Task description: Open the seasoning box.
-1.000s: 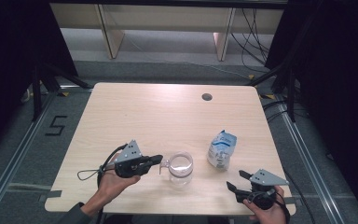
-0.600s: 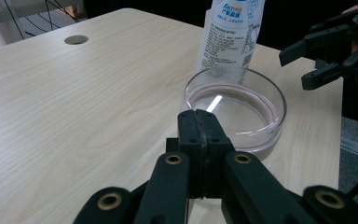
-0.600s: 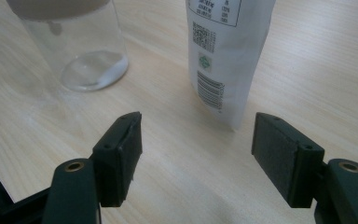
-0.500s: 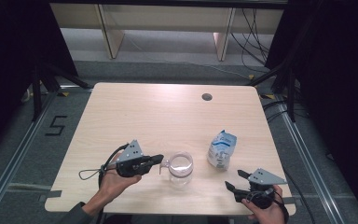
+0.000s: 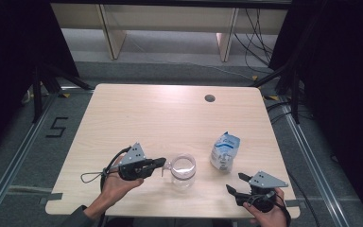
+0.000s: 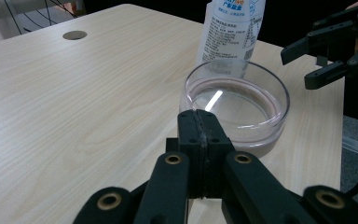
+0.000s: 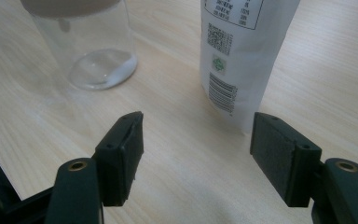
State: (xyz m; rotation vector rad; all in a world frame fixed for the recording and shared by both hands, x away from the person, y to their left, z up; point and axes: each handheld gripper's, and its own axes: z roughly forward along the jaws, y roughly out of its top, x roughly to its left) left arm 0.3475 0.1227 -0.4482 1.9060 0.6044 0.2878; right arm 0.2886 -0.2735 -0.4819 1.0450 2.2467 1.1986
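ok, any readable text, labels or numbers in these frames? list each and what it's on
"5": marked on the floor left of the table.
Pouch: blue and black print, seemingly Chinese, too blurred to read in the left gripper view.
Pouch back: table of figures, QR code, green mark and barcode, all too small or blurred to read.
Jar and both grippers: no text seen.
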